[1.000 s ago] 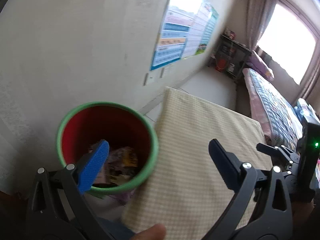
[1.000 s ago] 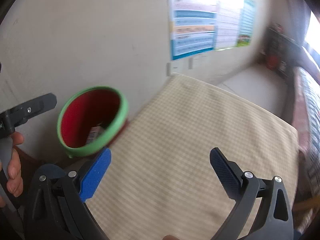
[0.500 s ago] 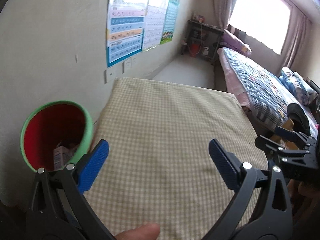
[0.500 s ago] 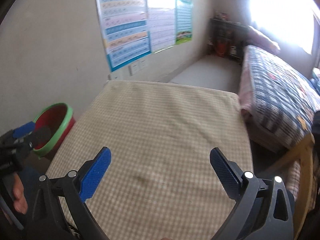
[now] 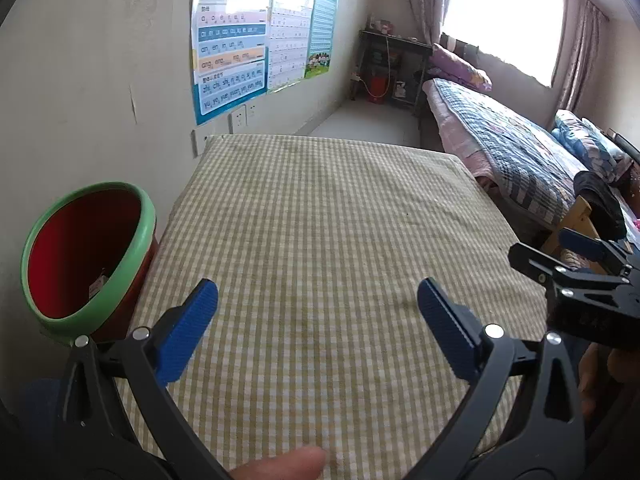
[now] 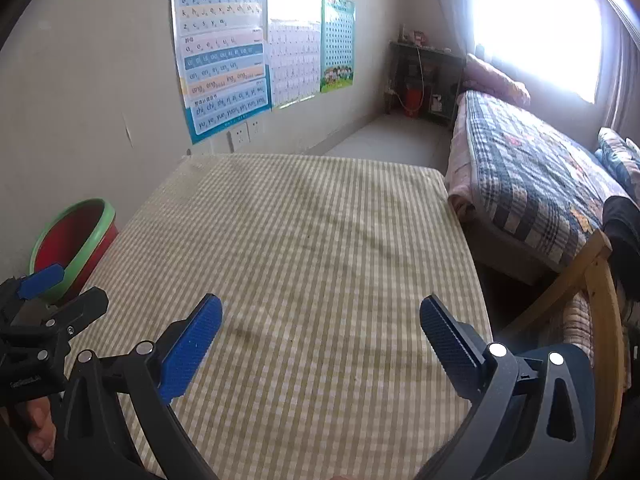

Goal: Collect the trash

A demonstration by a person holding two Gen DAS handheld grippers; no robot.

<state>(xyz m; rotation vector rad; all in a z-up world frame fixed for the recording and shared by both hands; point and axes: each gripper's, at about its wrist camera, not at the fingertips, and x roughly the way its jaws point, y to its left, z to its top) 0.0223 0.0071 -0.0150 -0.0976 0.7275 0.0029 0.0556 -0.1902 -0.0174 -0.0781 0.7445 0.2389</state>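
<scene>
Two black grippers with blue-padded fingers, left gripper (image 5: pixel 318 312) and right gripper (image 6: pixel 320 332), hover spread wide and empty over the green-and-cream checked tabletop (image 5: pixel 320 220). At the frame's left edge stands the red plastic bin with a green rim (image 5: pixel 86 256), beside the table, with a scrap of packaging (image 5: pixel 98 282) inside.

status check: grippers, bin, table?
Left gripper open, empty. Right gripper open, empty. Bin beside table's left edge, trash inside. Checked tablecloth: no trash visible.

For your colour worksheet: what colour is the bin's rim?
Green, on the round red plastic bin; clearest in the left wrist view.
</scene>
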